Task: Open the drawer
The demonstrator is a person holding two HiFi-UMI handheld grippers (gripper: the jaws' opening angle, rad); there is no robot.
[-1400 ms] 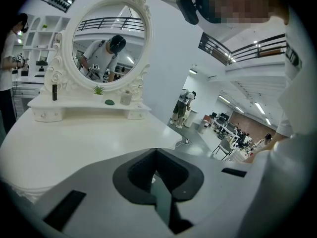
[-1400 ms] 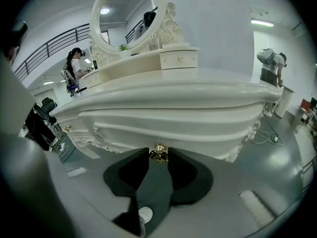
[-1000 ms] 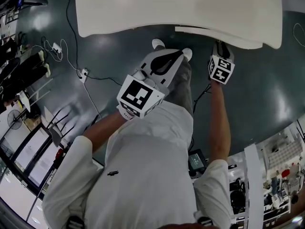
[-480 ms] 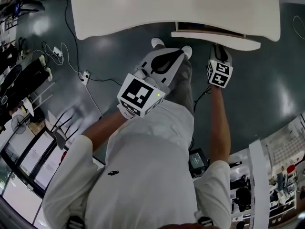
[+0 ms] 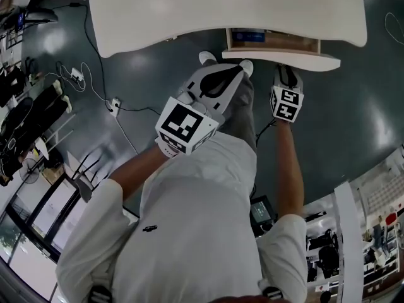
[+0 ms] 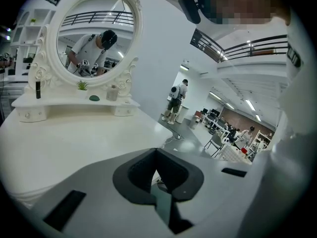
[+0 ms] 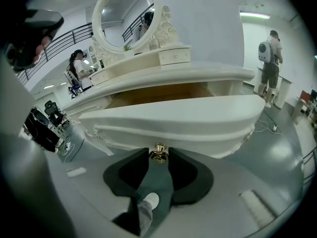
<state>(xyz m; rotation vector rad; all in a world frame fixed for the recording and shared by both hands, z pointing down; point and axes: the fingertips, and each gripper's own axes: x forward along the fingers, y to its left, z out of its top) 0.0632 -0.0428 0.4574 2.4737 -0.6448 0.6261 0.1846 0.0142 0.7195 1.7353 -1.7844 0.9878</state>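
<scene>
Clamping the small brass knob [image 7: 158, 152] on the partly open drawer [image 7: 178, 114] at the front edge of the table [image 7: 188, 76], the right gripper [image 7: 158, 156] has the stiff, likely light box's only handhold; the left gripper [image 6: 155, 151] is closed and empty.

The right tongs [image 7: 158, 158] seem to clasp the small round brass knob [image 7: 158, 151] of the curved white drawer [image 7: 178, 115] — partly out, tan wood showing beneath the white tabletop [image 7: 168, 77].

Drawer [image 5: 278, 60]: drawn further out from under the desk [image 5: 221, 5]; interior now exposed. Knob [image 7: 158, 153] and right gripper [image 5: 287, 74]: carried back toward the person.
</scene>
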